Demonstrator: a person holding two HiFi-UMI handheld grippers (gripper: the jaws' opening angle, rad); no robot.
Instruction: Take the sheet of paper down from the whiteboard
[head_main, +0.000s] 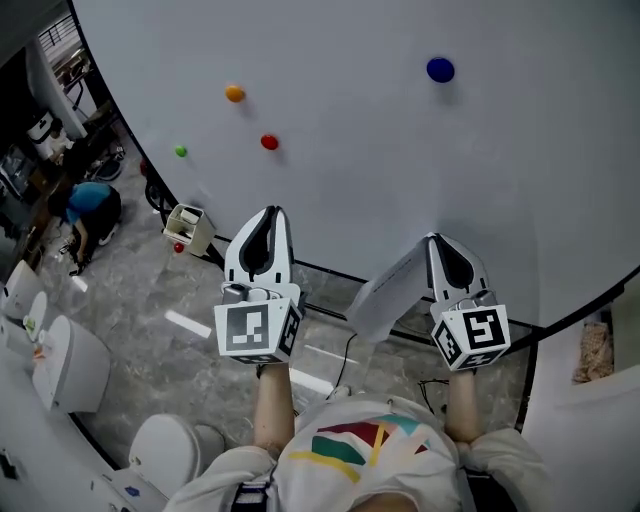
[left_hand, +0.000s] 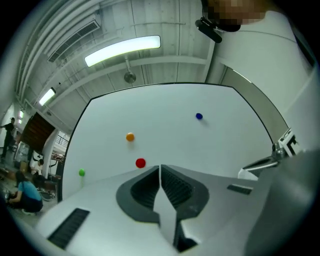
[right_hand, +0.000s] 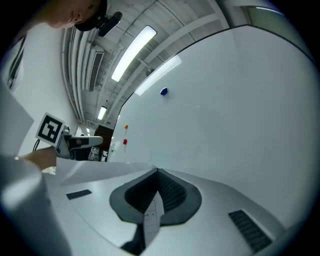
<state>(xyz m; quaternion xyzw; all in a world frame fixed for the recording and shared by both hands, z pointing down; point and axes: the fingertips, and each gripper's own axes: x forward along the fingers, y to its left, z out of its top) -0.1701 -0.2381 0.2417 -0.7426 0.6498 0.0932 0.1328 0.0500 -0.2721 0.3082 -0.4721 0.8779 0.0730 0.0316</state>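
Note:
The whiteboard (head_main: 400, 160) fills the head view, bare apart from blue (head_main: 440, 69), orange (head_main: 234, 93), red (head_main: 269, 142) and green (head_main: 181, 151) magnets. The white sheet of paper (head_main: 385, 292) is off the board. It hangs curled to the left from my right gripper (head_main: 436, 240), which is shut on its edge near the board's lower rim. In the right gripper view the sheet (right_hand: 95, 170) spreads leftward from the closed jaws. My left gripper (head_main: 270, 212) is held to the left, tips together, with nothing visible between them (left_hand: 160, 168). It is apart from the paper.
The board's black lower frame (head_main: 330, 270) runs just beyond both grippers. A small cream box (head_main: 187, 228) hangs at its lower left corner. White rounded stools (head_main: 70, 365) stand on the grey floor at left, where a person in blue (head_main: 88, 205) crouches. Cables (head_main: 350, 350) lie below the board.

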